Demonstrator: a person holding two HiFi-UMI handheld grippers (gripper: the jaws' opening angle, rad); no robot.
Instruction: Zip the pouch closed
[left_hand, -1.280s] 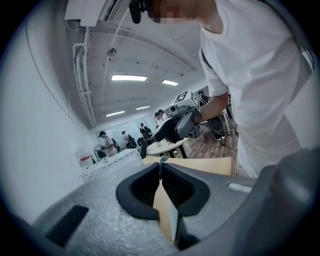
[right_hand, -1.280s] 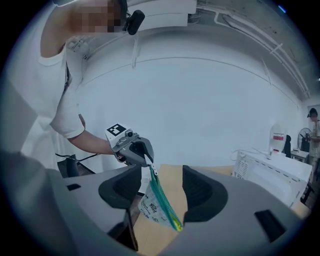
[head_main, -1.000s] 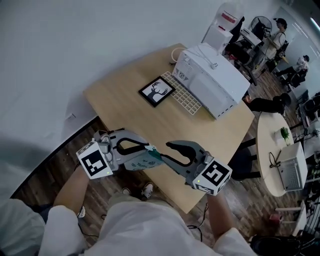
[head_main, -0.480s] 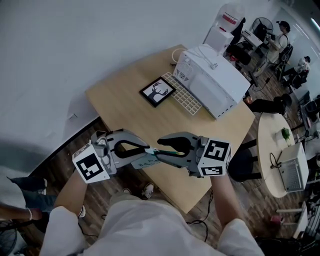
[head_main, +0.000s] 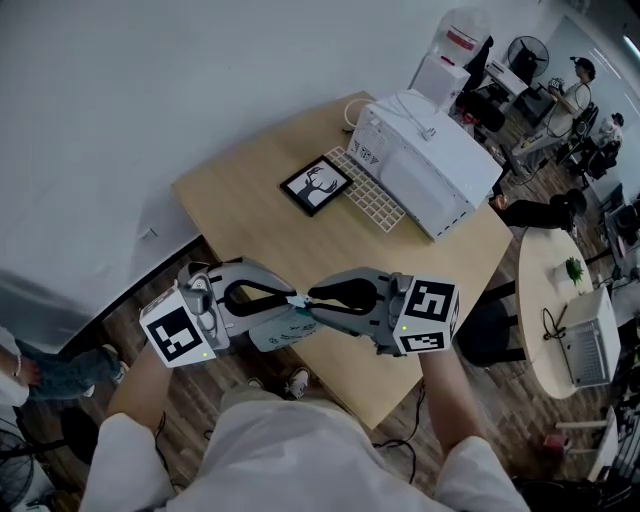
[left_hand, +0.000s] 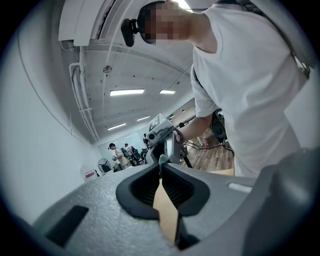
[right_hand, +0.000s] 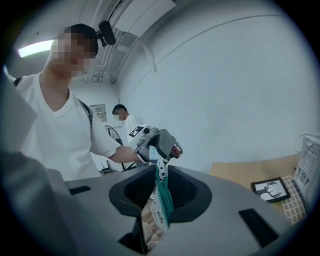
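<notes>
- Pouch (head_main: 283, 326) hangs in mid-air between your grippers and looks light, soft and floppy.
- Left gripper (head_main: 289, 298) is clamped on its tan edge. Keep it taut.
- Right gripper (head_main: 314, 297) jaws have just been closing on the zipper pull (right_hand: 160, 167), which is probably small and slippery. Pinch it squarely.

**Pouch up in the air**

I hold the small pale pouch (head_main: 283, 326) up in the air, stretched sideways. Its green zipper (right_hand: 164, 202) runs along the top edge, with a silver pull (right_hand: 161, 169) at one end.

Wooden table (head_main: 250, 205) with white box (head_main: 430, 165), perforated white mat (head_main: 375, 198), framed deer picture (head_main: 315, 185)
</notes>
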